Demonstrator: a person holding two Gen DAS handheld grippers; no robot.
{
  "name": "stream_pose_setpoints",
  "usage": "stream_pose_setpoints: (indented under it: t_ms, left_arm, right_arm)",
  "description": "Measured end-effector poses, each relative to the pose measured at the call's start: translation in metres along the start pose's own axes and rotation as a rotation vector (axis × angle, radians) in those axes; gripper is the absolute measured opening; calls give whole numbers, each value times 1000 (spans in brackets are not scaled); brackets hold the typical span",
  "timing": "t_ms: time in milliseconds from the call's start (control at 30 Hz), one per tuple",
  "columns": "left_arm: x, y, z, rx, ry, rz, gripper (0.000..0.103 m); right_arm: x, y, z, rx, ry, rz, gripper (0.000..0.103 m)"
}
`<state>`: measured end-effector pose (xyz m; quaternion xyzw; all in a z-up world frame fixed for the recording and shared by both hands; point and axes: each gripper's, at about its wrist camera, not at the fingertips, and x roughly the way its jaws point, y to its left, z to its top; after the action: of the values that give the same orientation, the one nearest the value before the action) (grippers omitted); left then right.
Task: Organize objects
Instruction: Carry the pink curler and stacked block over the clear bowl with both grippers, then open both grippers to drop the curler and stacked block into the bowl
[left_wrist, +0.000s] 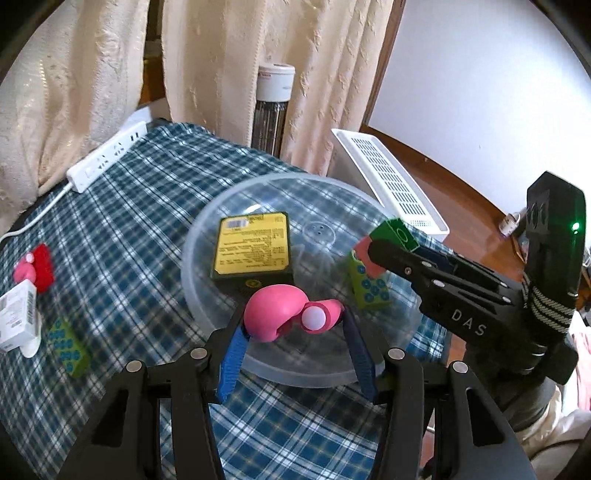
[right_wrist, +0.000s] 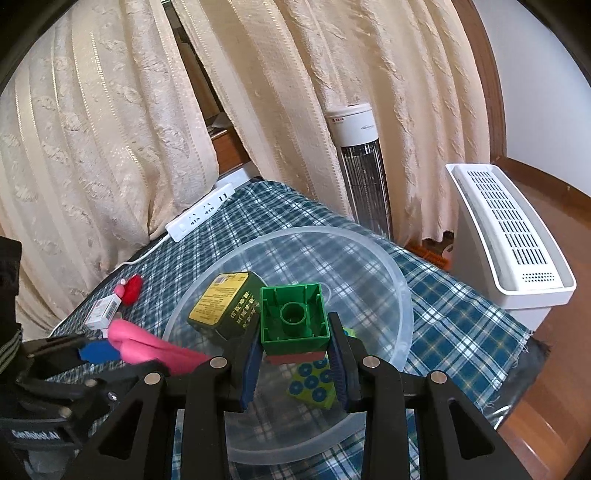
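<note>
My left gripper is shut on a pink toy with a white ball end, held over the near rim of a clear plastic bowl. My right gripper is shut on a green brick stacked on a red brick, above the bowl. Inside the bowl lie a yellow-labelled dark green box and a green box with blue dots. The left wrist view shows the right gripper reaching in from the right with the bricks.
On the checked cloth at left lie a red brick, a small pink piece, a white carton and another dotted green box. A power strip lies at the back. A white appliance and a tower heater stand beyond the table.
</note>
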<state>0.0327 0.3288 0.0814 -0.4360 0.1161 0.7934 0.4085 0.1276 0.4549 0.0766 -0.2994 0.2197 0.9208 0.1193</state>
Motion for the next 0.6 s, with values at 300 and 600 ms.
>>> stream_pose_setpoints:
  t_ms: [300, 600]
  left_arm:
    - [14, -2, -3, -5, 39, -17, 53]
    - [21, 11, -1, -65, 59, -46, 54]
  right_arm:
    - [1, -1, -2, 3, 4, 3, 35]
    - [3, 1, -4, -2, 11, 6, 35]
